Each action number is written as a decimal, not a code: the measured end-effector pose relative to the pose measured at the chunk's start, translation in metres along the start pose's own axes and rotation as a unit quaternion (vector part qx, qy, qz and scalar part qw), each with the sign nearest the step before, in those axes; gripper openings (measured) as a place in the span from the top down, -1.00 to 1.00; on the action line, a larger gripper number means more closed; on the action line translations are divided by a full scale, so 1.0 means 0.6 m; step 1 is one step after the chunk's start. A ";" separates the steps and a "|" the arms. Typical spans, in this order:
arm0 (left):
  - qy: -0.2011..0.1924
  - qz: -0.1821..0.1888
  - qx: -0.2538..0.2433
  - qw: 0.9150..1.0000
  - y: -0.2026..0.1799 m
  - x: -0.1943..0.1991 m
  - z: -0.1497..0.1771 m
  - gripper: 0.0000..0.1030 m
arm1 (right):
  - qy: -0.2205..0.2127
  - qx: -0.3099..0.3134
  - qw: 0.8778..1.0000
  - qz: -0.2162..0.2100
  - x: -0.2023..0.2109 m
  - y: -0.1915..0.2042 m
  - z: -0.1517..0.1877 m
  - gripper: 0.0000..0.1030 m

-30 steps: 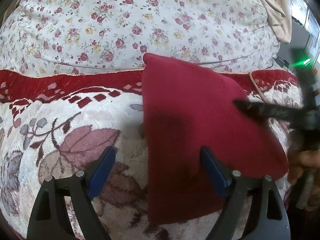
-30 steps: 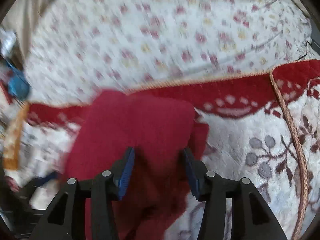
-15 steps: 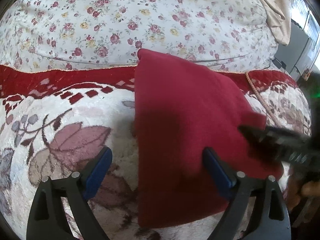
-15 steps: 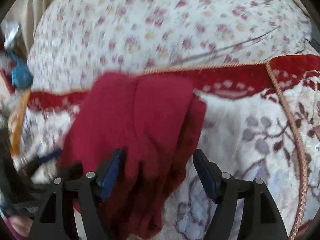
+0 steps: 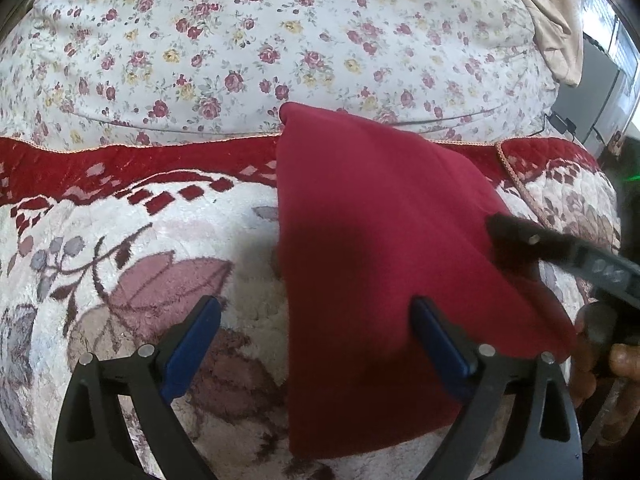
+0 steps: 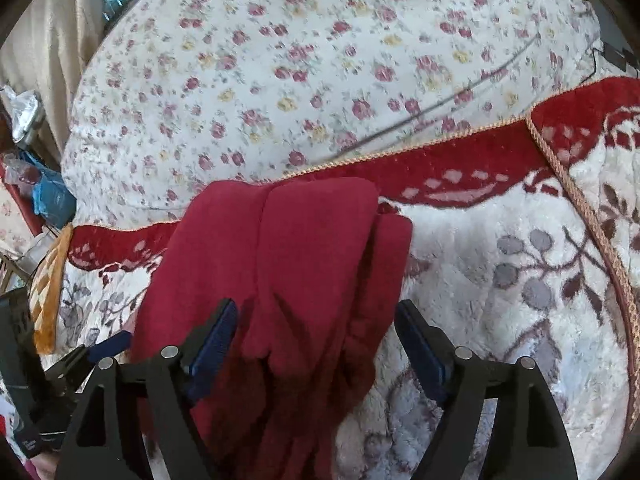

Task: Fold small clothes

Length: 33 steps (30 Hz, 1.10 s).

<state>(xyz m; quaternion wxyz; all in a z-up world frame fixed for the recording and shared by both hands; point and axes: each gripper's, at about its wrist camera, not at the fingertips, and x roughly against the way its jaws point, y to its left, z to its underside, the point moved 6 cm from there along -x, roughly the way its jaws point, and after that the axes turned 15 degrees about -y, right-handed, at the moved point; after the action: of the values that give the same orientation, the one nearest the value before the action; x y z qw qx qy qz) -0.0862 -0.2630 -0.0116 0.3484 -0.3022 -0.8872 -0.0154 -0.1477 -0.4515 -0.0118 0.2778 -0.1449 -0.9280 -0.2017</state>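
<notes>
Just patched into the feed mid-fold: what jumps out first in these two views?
The dark red garment dominates, folded into a long panel on the plush floral blanket, its far end reaching the rose-print quilt. Both hand-held grippers are open: the left hand-held gripper straddles its left edge, the right hand-held gripper hovers over its layered folds.

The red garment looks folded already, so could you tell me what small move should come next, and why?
Probably withdraw both grippers. The red garment lies folded in layers on the plush blanket, and the left gripper and right gripper are both open, gripping nothing. The fold near the right gripper looks rumpled, so a light smoothing press there might come first.
</notes>
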 end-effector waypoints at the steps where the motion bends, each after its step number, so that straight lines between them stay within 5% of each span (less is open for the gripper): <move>1: 0.000 0.000 -0.001 1.000 0.000 0.000 0.000 -0.86 | 0.006 -0.003 1.000 0.007 -0.006 -0.006 0.003 -0.72; 15: 0.000 0.017 0.011 1.000 0.005 -0.001 -0.006 -0.87 | 0.029 -0.083 0.995 -0.038 -0.016 -0.028 0.010 -0.82; 25: 0.059 0.106 0.129 0.984 0.035 -0.063 -0.018 -0.95 | 0.059 -0.095 0.989 -0.096 -0.067 -0.020 0.000 -0.90; 27: 0.064 0.113 0.130 0.983 0.028 -0.073 -0.011 -0.95 | 0.050 -0.069 0.992 -0.098 -0.074 -0.007 -0.002 -0.86; 29: 0.055 0.118 0.114 0.985 0.016 -0.074 -0.009 -0.95 | 0.042 -0.048 0.993 -0.097 -0.076 0.001 -0.003 -0.57; 33: 0.055 0.137 0.098 0.984 -0.009 -0.061 -0.013 -0.35 | 0.035 -0.029 0.993 -0.113 -0.066 0.018 -0.009 -0.21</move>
<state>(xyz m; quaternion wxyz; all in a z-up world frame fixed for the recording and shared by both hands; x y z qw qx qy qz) -0.0630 -0.2884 -0.0278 0.4236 -0.3842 -0.8139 0.1029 -0.1093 -0.4510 -0.0274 0.2810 -0.0402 -0.9218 -0.2640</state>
